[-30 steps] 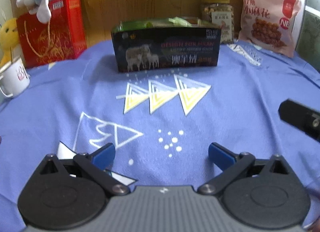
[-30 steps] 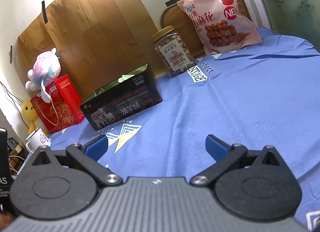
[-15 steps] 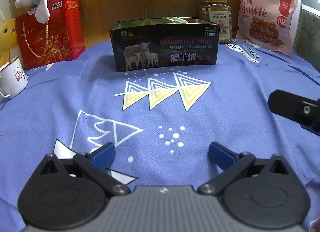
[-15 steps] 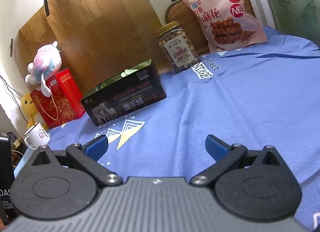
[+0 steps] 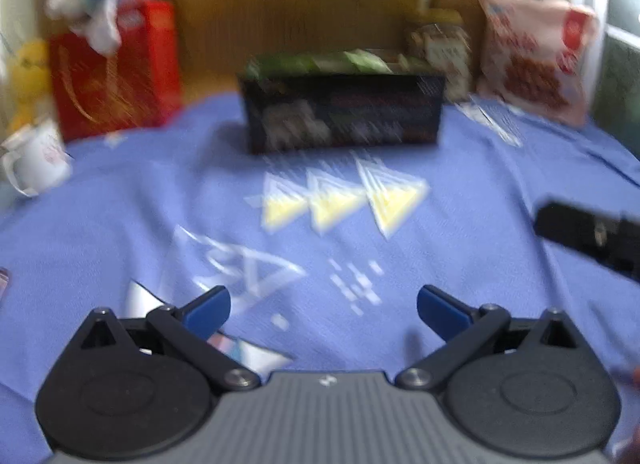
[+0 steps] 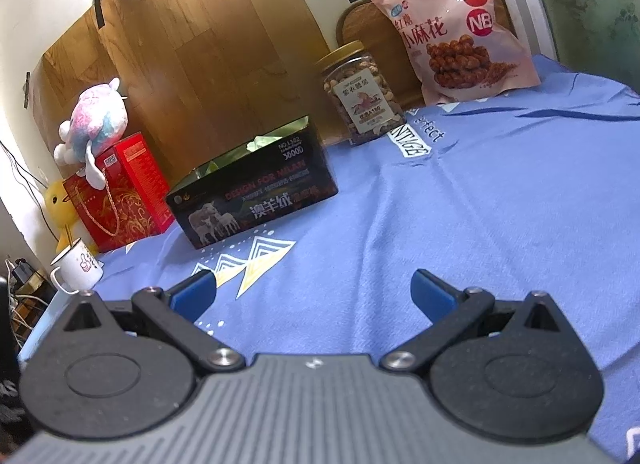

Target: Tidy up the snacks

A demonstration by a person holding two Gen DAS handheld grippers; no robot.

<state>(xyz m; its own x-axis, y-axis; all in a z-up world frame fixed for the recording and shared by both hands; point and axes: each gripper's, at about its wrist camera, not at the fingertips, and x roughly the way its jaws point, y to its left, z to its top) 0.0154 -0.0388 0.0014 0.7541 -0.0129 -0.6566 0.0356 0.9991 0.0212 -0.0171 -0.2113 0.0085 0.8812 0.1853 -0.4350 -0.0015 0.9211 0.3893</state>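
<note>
Red gift box (image 6: 120, 192) and mug (image 6: 78, 266) flank dark box (image 6: 256, 196) holding green packets; nut jar (image 6: 362, 94) behind. Left gripper (image 5: 324, 306) and right gripper (image 6: 312, 290): jaws wide apart, empty.

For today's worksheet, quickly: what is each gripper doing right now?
Left gripper: open, holding nothing.
Right gripper: open, holding nothing.

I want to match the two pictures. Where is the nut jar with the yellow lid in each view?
Left wrist: nut jar, blurred, upper right, behind the black box.
Right wrist: nut jar, upper middle, right of the black box.
Shared landmark: pink snack bag, right of the jar.
</note>
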